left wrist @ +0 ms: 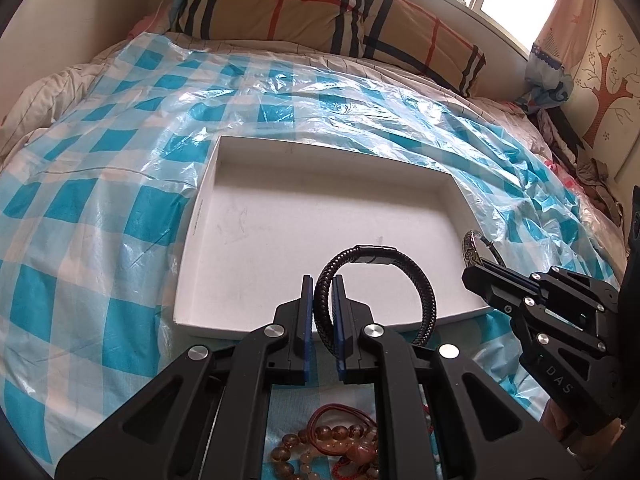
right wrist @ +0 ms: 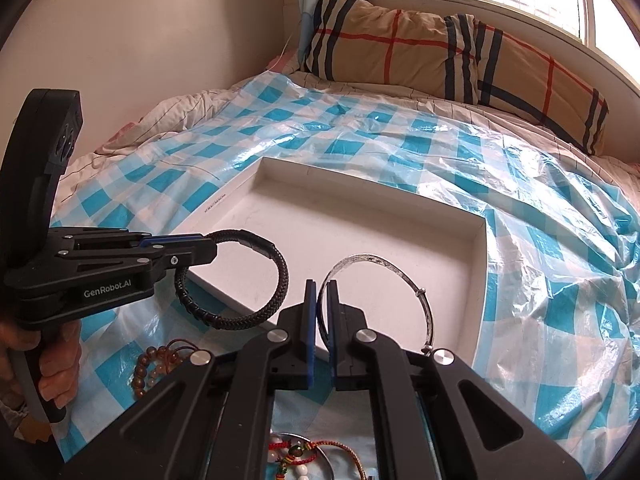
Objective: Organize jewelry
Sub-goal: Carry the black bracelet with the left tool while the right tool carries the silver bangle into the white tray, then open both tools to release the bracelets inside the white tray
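Note:
My left gripper (left wrist: 322, 280) is shut on a black braided leather bracelet (left wrist: 420, 280), which hangs over the near edge of a shallow white box lid (left wrist: 280, 208). My right gripper (right wrist: 321, 285) is shut on a thin silver bangle (right wrist: 404, 276), held above the lid's (right wrist: 360, 240) near right part. In the right wrist view the left gripper (right wrist: 208, 246) comes in from the left with the black bracelet (right wrist: 276, 292). In the left wrist view the right gripper (left wrist: 472, 272) enters from the right with the bangle (left wrist: 474, 248).
The lid lies on a blue and white checked plastic sheet (left wrist: 100, 200) spread over a bed. Brown bead bracelets and red cords (left wrist: 340, 444) lie under the left gripper; more beads (right wrist: 154, 364) and a dish of colourful strings (right wrist: 304, 456) lie near the right one. A plaid pillow (left wrist: 320, 8) is behind.

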A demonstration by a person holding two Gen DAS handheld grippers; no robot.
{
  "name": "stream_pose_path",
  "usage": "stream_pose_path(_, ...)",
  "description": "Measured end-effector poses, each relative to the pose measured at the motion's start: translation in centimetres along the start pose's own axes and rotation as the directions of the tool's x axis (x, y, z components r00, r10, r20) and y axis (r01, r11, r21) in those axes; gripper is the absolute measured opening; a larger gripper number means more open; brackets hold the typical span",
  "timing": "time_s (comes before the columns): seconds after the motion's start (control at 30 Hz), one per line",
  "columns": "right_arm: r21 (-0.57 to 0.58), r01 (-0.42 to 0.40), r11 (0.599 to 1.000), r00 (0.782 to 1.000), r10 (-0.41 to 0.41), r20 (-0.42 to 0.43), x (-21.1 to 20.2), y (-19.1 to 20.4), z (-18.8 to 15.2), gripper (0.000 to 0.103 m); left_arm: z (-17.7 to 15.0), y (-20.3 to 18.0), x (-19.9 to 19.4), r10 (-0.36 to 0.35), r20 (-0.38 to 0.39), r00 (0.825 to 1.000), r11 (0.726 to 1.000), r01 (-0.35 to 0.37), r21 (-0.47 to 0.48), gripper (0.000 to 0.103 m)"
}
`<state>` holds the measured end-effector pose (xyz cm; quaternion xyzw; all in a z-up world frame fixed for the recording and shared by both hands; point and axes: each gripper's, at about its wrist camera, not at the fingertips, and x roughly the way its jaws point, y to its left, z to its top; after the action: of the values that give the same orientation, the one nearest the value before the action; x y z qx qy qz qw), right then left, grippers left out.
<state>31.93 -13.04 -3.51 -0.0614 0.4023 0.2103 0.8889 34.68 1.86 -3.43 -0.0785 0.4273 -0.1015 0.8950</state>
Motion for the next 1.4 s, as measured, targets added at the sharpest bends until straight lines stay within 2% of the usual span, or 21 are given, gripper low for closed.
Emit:
stream_pose_path(0.57,-0.006,0.012,1.0,0.999,-0.013,-0.034,4.6,-0.7,0.5,0.006,1.0,0.6,3.2,0.027,-0.02,0.999,1.0,-0.027,-0.01,0.008)
stream_pose_path(0.77,-0.017,0.028,0.999,0.999,-0.029,-0.045,5.3,-0.8,0.4,0.011,1.2,0.7,3.7,0.042,-0.025,0.999,0.999,-0.043,-0.011,0.009)
stream_pose_path(0.93,-0.007,0.033,0.999,0.999,-0.033,-0.034,4.2,-1.1,0.4,0.02,1.3,0.8,3.9,0.051,-0.037,0.998,0.999,-0.051,-0.003,0.009)
stream_pose_path(1.23,0.025,0.014,1.0,0.999,-0.013,-0.049,0.0,-1.5,-1.6,0.02,-0.1,1.1,0.4,0.051,-0.019,0.998,0.999,-0.051,0.012,0.009)
stream_pose_path(1.4,0.06,-0.014,0.998,0.996,0.019,-0.089,-1.3,-1.6,-3.6,0.02,-1.9,0.9,-1.2,0.042,-0.042,0.998,0.998,-0.04,0.038,0.009)
